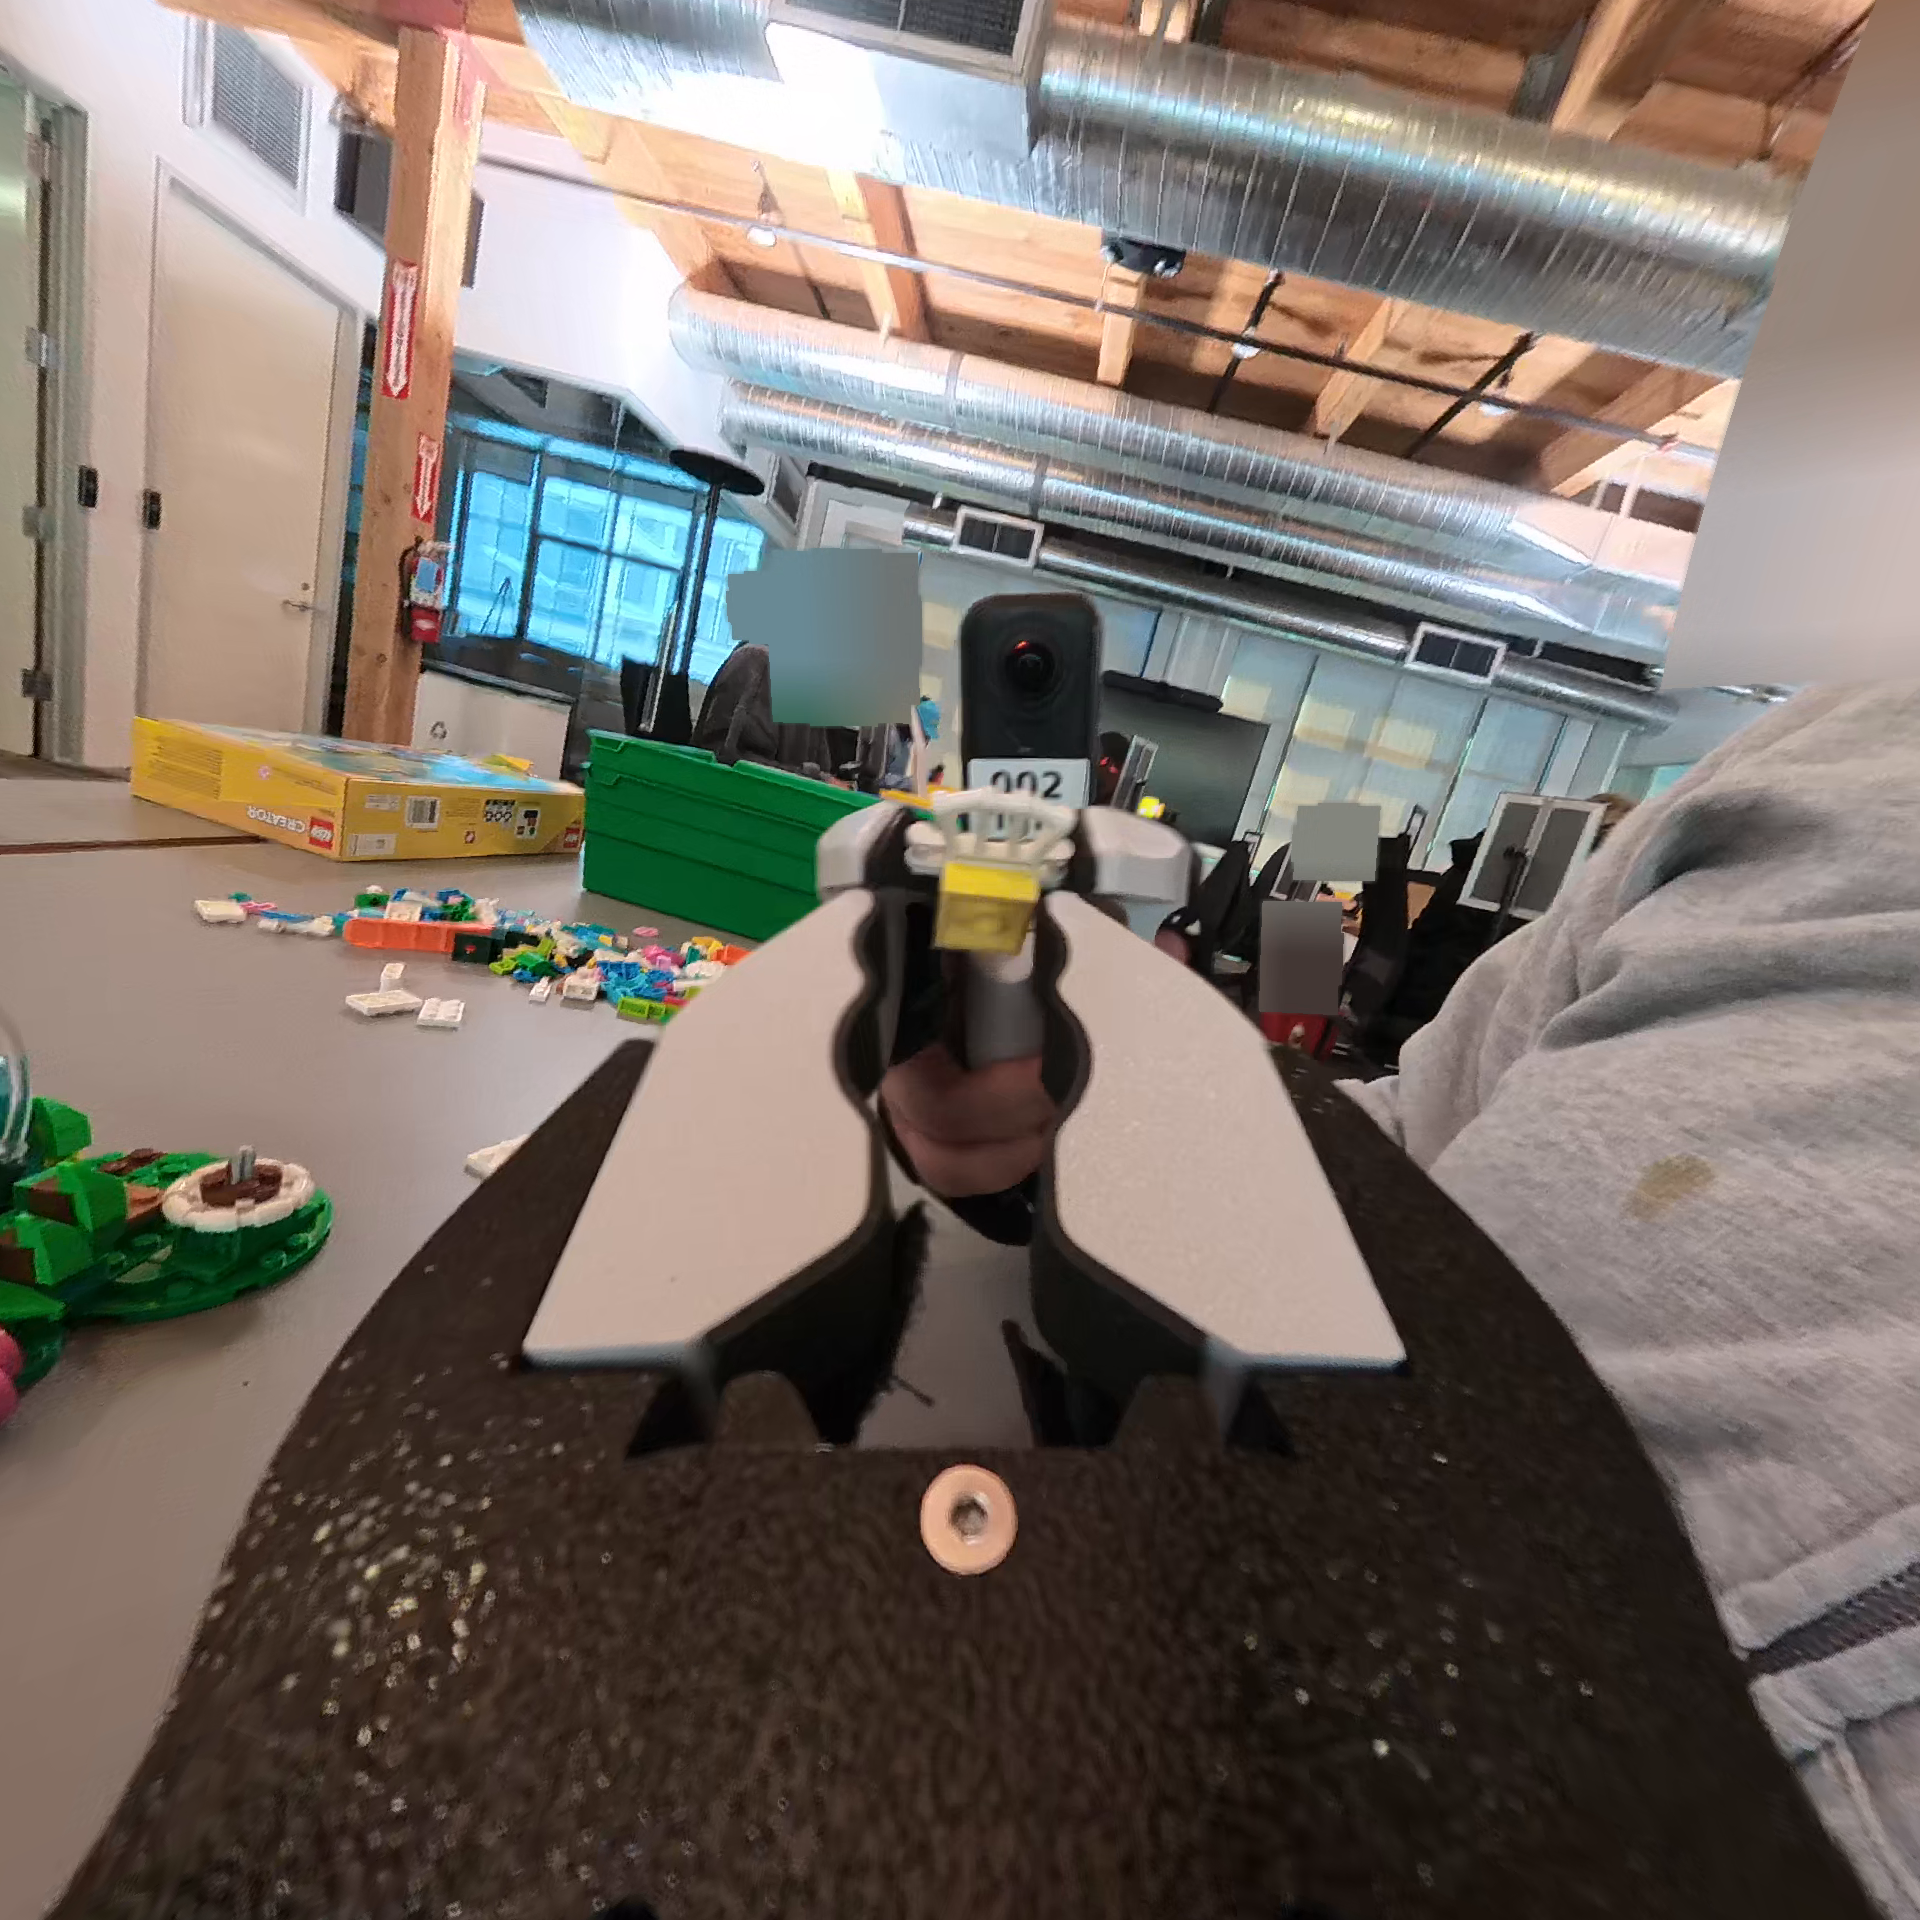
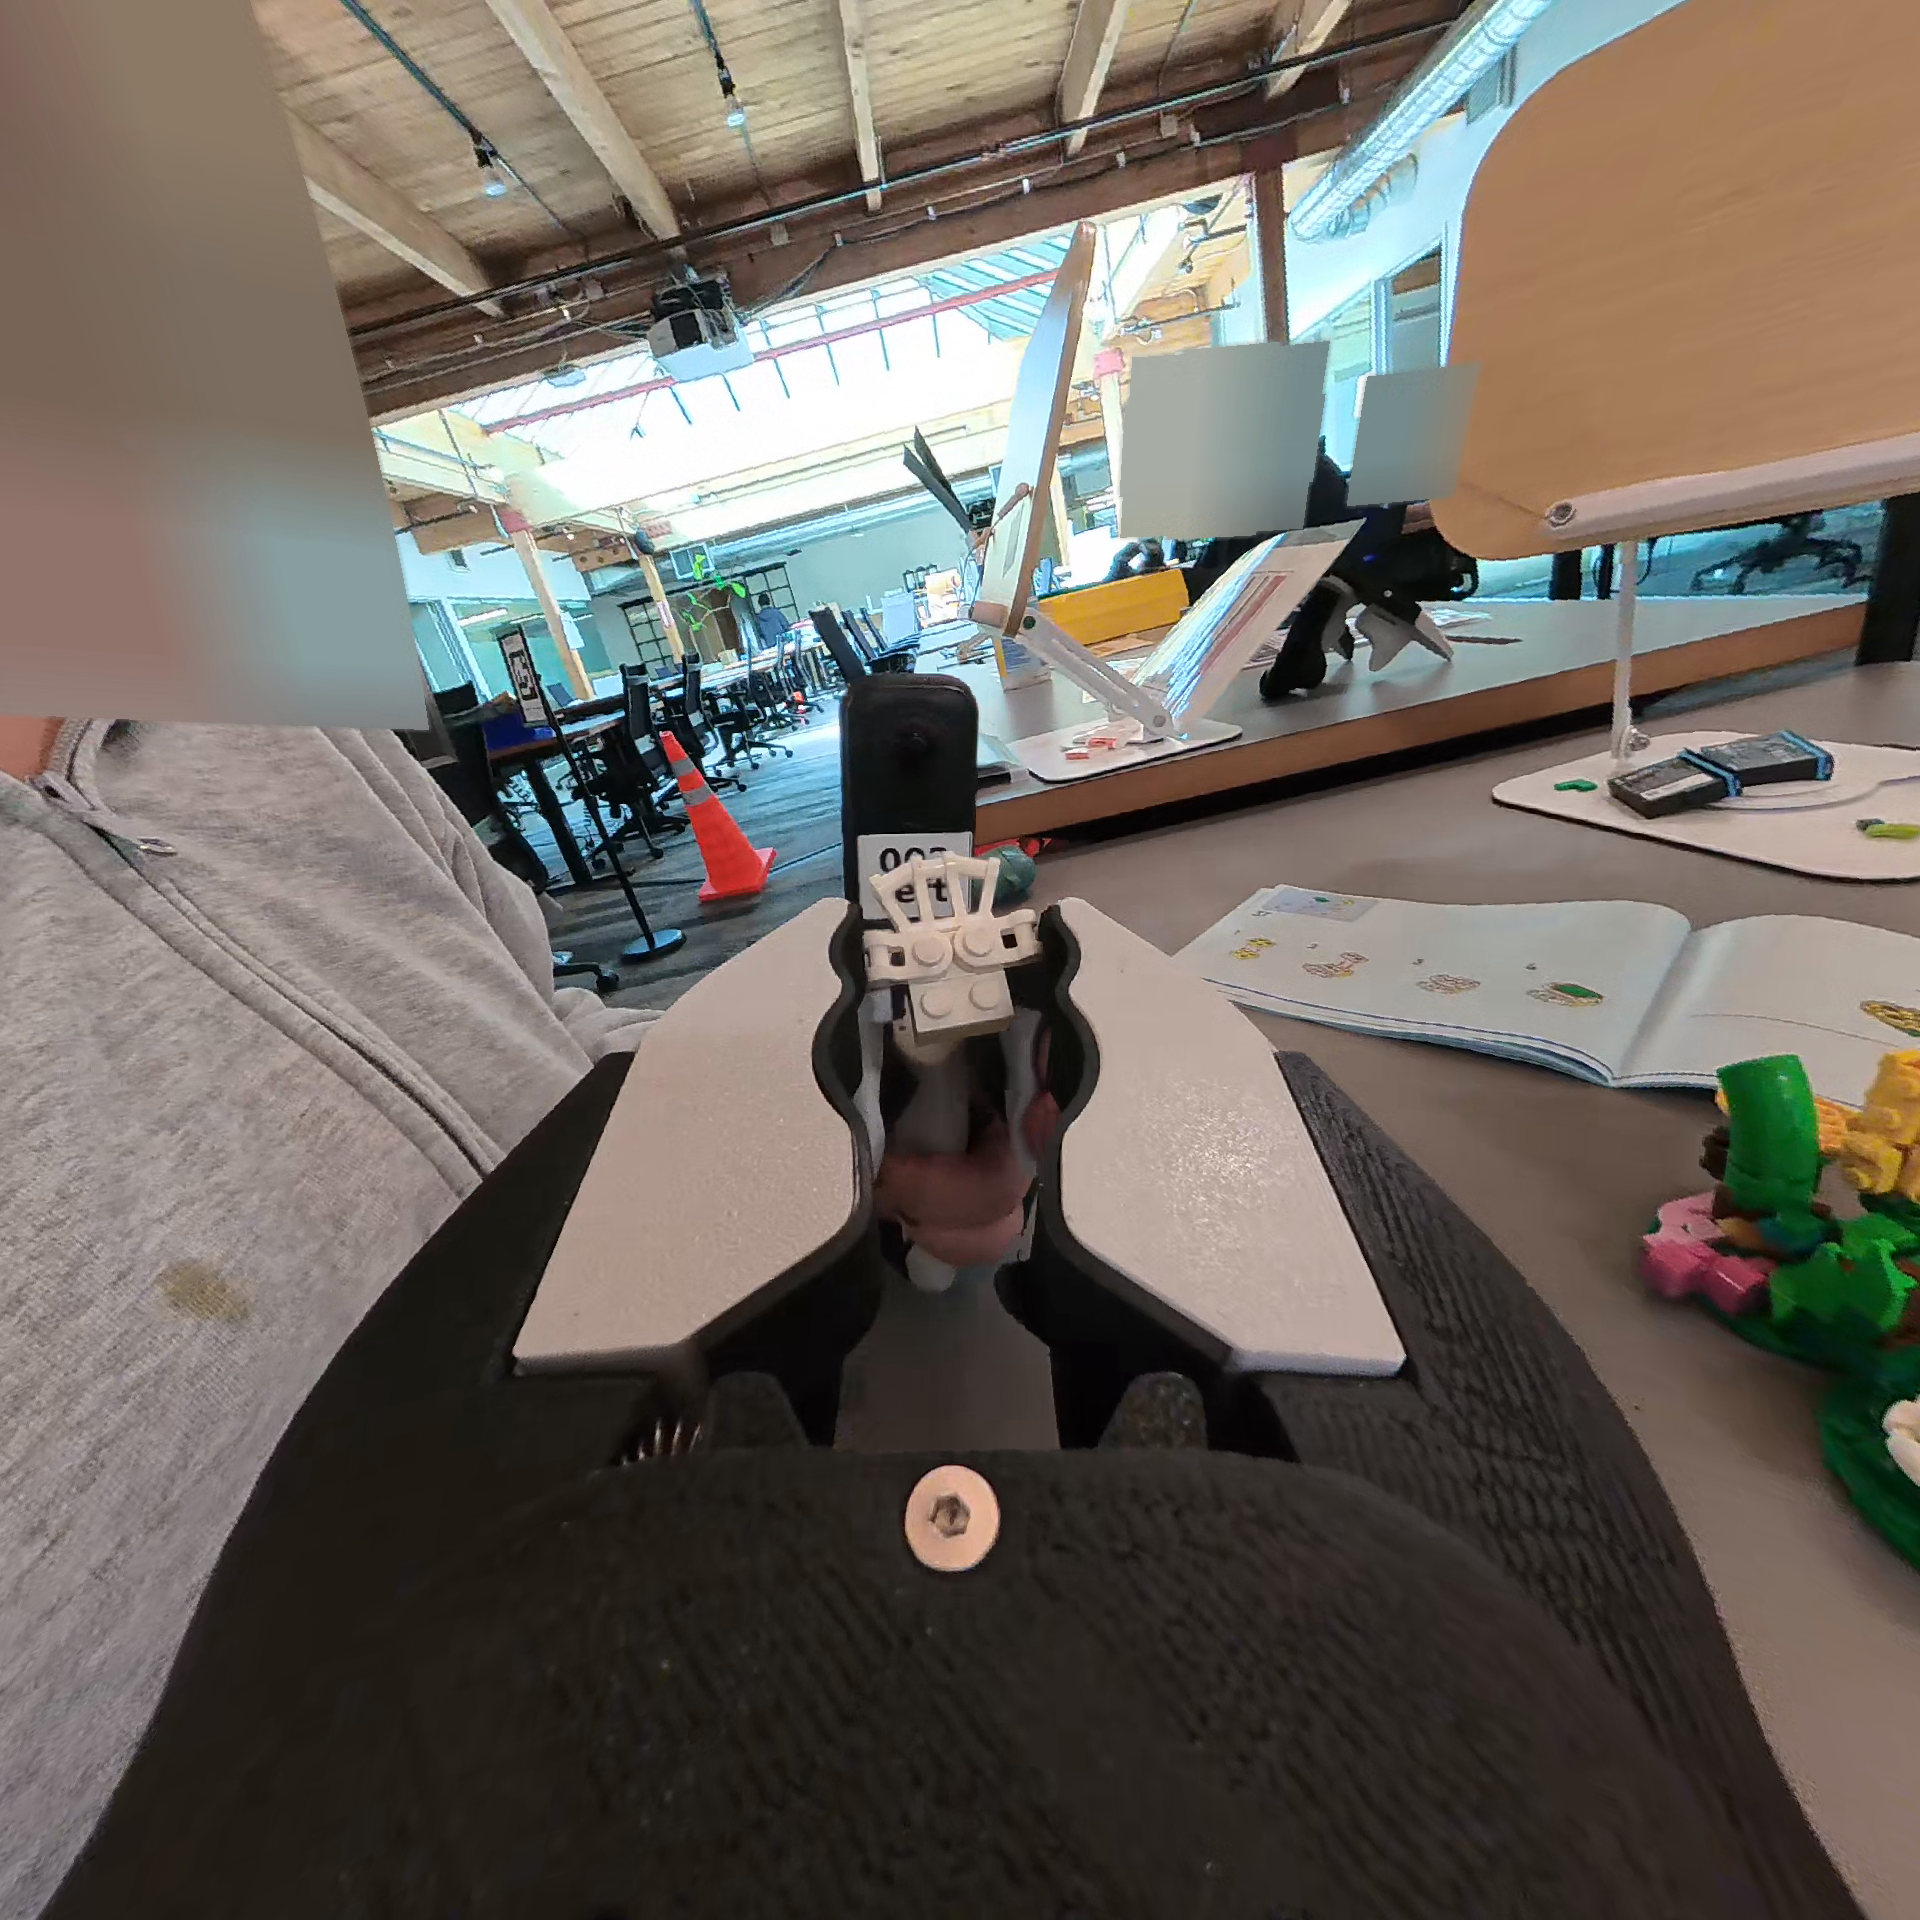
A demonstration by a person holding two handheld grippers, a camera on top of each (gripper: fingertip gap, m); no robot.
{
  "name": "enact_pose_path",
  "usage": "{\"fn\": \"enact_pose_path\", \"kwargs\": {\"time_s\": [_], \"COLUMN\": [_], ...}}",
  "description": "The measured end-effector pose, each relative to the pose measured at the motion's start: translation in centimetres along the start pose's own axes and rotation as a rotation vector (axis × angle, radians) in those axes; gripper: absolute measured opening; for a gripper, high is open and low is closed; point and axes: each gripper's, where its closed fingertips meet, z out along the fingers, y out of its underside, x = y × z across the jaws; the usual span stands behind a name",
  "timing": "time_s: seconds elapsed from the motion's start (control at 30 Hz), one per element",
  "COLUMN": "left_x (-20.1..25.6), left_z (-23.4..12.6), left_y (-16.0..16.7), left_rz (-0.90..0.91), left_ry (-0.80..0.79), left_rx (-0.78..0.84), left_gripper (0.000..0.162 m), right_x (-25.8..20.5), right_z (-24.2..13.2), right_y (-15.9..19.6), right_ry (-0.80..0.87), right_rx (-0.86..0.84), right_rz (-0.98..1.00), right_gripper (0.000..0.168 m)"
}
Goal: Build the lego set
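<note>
My left gripper (image 1: 982, 914) is shut on a small yellow brick (image 1: 984, 907) that carries a white fence-like piece (image 1: 987, 826) on top. My right gripper (image 2: 951, 961) faces it and is shut on the same small assembly, gripping the white fence piece (image 2: 951, 935), with a white studded plate (image 2: 961, 1003) below it. Both grippers hold it in the air, tip to tip. The right gripper also shows in the left wrist view (image 1: 1127, 847). The green lego build (image 1: 156, 1216) sits on the table at the left and shows in the right wrist view (image 2: 1818, 1236).
A pile of loose coloured bricks (image 1: 540, 945), a yellow set box (image 1: 343, 790) and a green bin (image 1: 707, 831) lie on the grey table (image 1: 260, 1039). An open instruction booklet (image 2: 1507, 987) and a white stand base (image 2: 1766, 821) lie to the right. A grey sleeve (image 1: 1662, 1039) is close. Both grippers' tips are close together, under 4 cm apart.
</note>
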Motion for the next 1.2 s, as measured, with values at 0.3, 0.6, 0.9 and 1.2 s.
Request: {"fn": "enact_pose_path", "kwargs": {"time_s": [0.3, 0.6, 0.9, 1.2], "left_x": [-0.4, -0.8, -1.6, -2.7], "left_z": [-1.0, -2.7, -2.8, -3.1], "left_y": [-1.0, -3.2, -2.6, -2.7], "left_rz": [0.031, 0.147, 0.133, 0.108], "left_ry": [-0.004, -0.064, -0.081, -0.134], "left_rx": [0.078, 0.23, 0.239, 0.259], "left_gripper": [0.016, 0.016, 0.016, 0.016], "right_x": [0.9, 7.0, 10.9, 11.2], "right_z": [-0.5, -10.2, -26.4, -33.3], "right_y": [-0.9, 0.3, 0.5, 0.7], "right_ry": [0.112, 0.618, 1.214, 1.369], "right_rx": [0.078, -0.044, -0.218, -0.34], "right_rz": [-0.084, -0.106, -0.128, -0.058], "right_gripper": [0.036, 0.027, 0.02, 0.01]}}
